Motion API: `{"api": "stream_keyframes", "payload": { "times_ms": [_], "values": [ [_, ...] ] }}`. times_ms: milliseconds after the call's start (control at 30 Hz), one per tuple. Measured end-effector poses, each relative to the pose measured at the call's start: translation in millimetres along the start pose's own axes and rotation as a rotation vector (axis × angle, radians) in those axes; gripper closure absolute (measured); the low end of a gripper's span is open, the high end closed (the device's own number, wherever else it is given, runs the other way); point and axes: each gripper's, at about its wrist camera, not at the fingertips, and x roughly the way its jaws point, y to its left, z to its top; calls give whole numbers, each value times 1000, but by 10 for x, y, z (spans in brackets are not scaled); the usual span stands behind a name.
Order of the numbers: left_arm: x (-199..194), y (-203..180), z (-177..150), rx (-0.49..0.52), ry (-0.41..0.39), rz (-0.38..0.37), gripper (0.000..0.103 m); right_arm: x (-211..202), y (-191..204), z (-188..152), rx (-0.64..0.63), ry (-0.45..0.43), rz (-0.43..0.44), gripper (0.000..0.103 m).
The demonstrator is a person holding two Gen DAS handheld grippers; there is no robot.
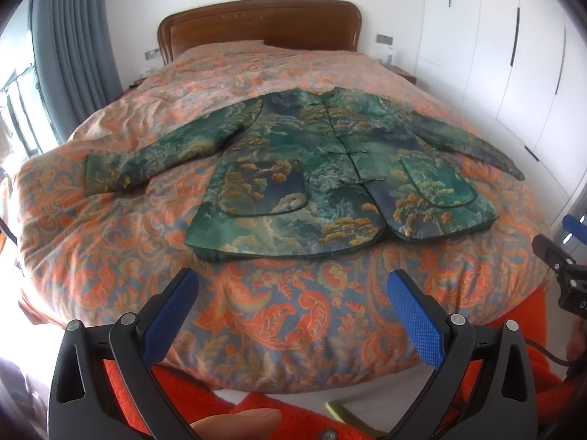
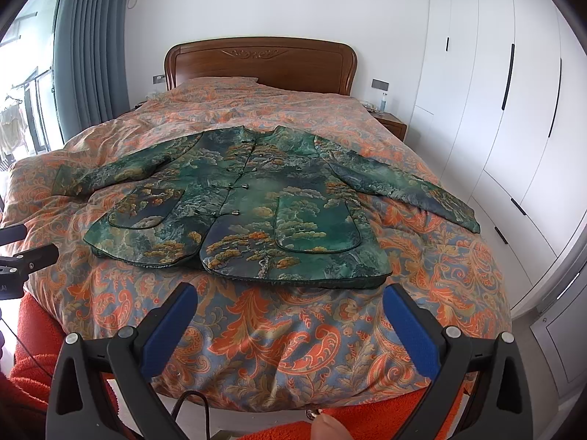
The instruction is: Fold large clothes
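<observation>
A green padded jacket (image 1: 312, 168) (image 2: 256, 201) with a landscape print lies flat and face up on the bed, buttoned down the front, both sleeves spread out to the sides. Its hem faces me. My left gripper (image 1: 293, 286) hangs open over the foot of the bed, short of the hem, with nothing between its blue pads. My right gripper (image 2: 290, 300) is also open and empty, just short of the hem's right half. The right gripper's black body shows at the right edge of the left wrist view (image 1: 561, 267).
The bed carries an orange and blue paisley quilt (image 1: 256, 311) (image 2: 293, 337) and a wooden headboard (image 2: 260, 62). White wardrobes (image 2: 513, 110) line the right side, a nightstand (image 2: 392, 124) stands by them, grey curtains (image 2: 88, 55) hang at the left. An orange fleece sleeve (image 2: 29, 366) is below.
</observation>
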Motion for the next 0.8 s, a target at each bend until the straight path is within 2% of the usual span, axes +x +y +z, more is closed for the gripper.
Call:
{"api": "stream_keyframes", "payload": {
  "times_ms": [800],
  "values": [
    [0,5,-6,-2,3,-3,1,14,51,-4,-3,6,2,0]
  ]
}}
